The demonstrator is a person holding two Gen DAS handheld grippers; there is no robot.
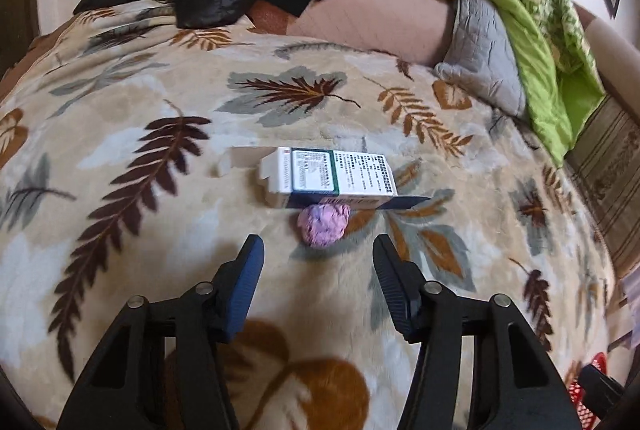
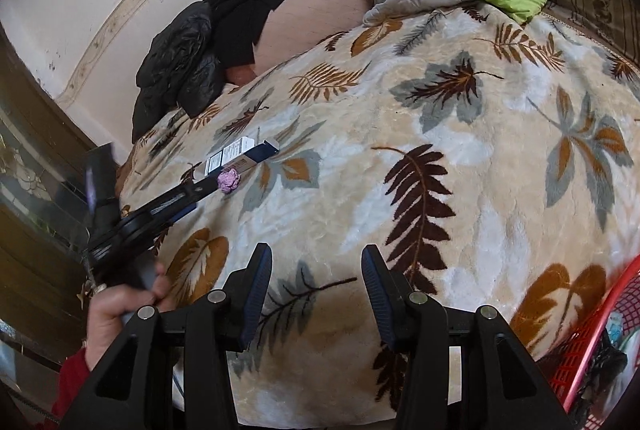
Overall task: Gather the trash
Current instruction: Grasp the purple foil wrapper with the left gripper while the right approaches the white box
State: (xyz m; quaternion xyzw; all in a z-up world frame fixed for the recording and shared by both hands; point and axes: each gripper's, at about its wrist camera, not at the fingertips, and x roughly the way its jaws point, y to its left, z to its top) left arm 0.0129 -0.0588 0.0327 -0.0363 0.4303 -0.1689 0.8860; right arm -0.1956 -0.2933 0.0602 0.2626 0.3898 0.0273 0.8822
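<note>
Jaws of the left gripper (image 1: pixel 318 250) are seen apart and empty in the left wrist view, above a leaf-patterned blanket (image 1: pixel 120 101); a crumpled pink wad (image 1: pixel 324 224) lies just beyond the fingertips, touching an opened medicine box (image 1: pixel 332 177). From the right wrist, the right gripper (image 2: pixel 316 258) is likewise seen apart and empty, with a red basket (image 2: pixel 588 342) at lower right.

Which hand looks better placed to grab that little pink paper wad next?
Left. The left gripper is open and aimed straight at the crumpled pink paper, just short of it beside the medicine box. The right gripper hangs open over bare blanket, farther away.
</note>
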